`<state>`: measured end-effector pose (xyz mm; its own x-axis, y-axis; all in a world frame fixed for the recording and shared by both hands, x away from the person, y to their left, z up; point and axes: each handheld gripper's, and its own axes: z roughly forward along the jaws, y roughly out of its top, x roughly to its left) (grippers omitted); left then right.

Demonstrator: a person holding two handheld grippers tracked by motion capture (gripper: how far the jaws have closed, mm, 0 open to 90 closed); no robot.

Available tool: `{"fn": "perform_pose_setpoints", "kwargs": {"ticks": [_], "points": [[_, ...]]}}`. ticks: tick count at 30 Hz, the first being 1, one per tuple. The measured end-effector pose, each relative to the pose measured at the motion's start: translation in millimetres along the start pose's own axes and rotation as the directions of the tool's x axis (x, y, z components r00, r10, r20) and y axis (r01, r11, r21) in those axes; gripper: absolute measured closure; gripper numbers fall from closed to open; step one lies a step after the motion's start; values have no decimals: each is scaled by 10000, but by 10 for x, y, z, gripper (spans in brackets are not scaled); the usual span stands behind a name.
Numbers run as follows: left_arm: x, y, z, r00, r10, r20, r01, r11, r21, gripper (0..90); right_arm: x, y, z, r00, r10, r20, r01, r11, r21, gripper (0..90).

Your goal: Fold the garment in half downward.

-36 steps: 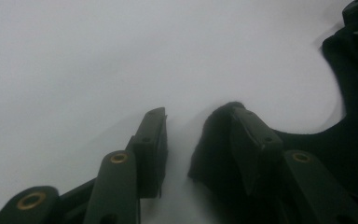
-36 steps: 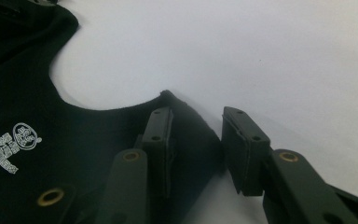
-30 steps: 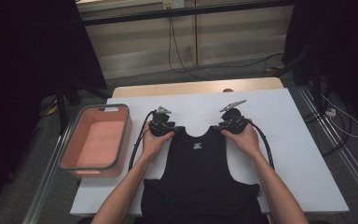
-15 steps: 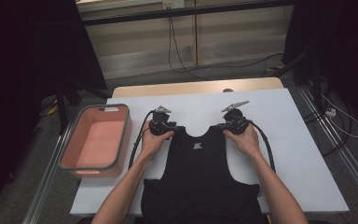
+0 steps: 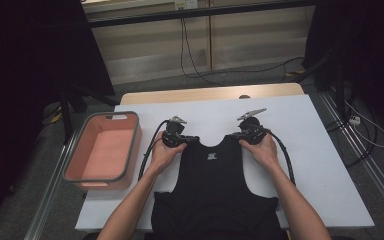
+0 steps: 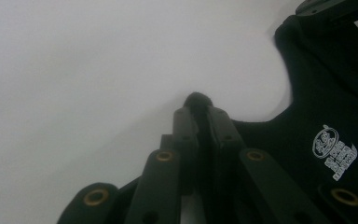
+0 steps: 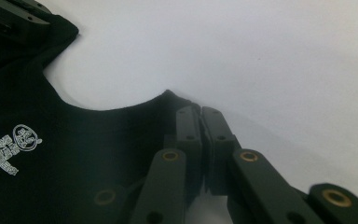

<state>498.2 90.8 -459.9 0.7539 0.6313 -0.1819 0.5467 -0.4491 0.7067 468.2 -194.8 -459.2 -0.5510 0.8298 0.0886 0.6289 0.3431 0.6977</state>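
Black vest (image 5: 215, 185) flat on my white table (image 5: 320, 165), my left gripper (image 5: 176, 138) clamped on its left shoulder strap, my right gripper (image 5: 248, 134) clamped on the right strap, pink bin (image 5: 102, 150) at left

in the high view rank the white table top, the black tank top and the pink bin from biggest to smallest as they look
1. White table top.
2. Black tank top, partly cut off at the bottom edge.
3. Pink bin, clearly the smallest.

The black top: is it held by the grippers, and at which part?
Yes. The left gripper and the right gripper each pinch one shoulder strap of the black top, at its upper end.
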Motion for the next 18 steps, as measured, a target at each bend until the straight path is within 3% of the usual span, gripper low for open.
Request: {"fn": "perform_pose_setpoints", "kwargs": {"ticks": [2,7,12,15,18], "points": [[10,5,-15,9999,76,-106,-75,10000,65,849,3,1,-3,10000,64,12,-64,10000,10,875],[32,29,-71,9988,-465,-133,457,9975,-536,857,-6,13,-33,9999,154,-23,-155,9998,-145,877],[71,79,-184,9974,-608,-380,568,9936,-973,869,-35,63,-128,9995,327,-26,-328,9972,-673,877],[96,104,-235,9962,-830,-264,786,9875,-1365,870,-52,93,-190,9993,376,57,-369,9949,-942,877],[100,147,-284,9966,-747,-351,686,9862,-1508,872,-67,135,-251,9992,382,89,-368,9914,-1257,877]]}}
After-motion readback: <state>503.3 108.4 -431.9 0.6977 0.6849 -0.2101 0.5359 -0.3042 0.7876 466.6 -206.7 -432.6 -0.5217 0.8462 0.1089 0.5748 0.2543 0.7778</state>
